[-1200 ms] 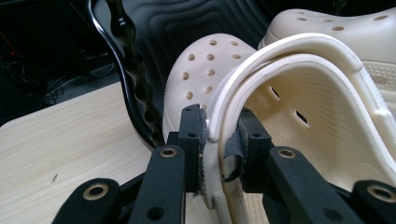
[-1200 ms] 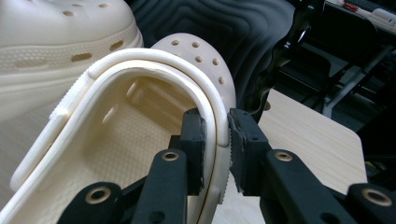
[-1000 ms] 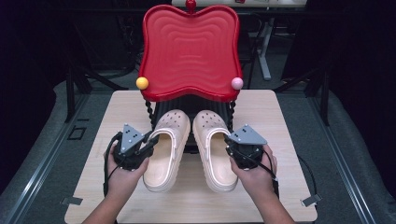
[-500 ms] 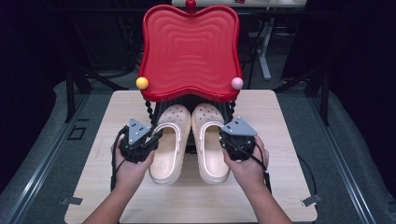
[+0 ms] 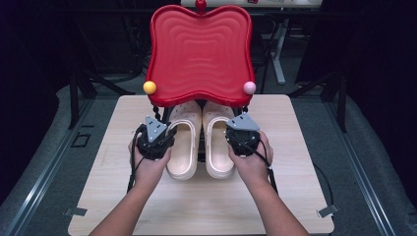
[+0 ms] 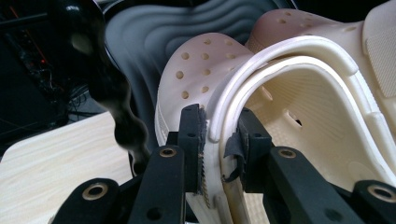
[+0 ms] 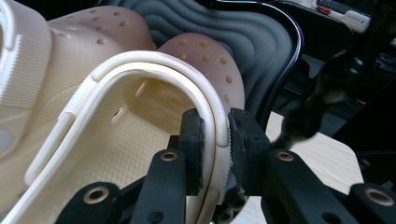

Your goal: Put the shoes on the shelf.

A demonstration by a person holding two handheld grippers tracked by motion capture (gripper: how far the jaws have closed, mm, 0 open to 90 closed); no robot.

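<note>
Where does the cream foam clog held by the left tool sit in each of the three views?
High view: cream foam clog, left of the pair, toe under the red wavy tray.
Left gripper view: centre, its side wall between the left tool jaws.
Right gripper view: left edge.
Shared landmark: the tray.

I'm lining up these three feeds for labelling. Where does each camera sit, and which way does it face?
High view: above the person's side of the table, facing forward and down; forearms, both hands, left tool and right tool show.
Left gripper view: rides the left tool, looking along its jaws shut on the left clog.
Right gripper view: rides the right tool, jaws shut on the right clog.
Shared: both clogs and the red stand.
</note>
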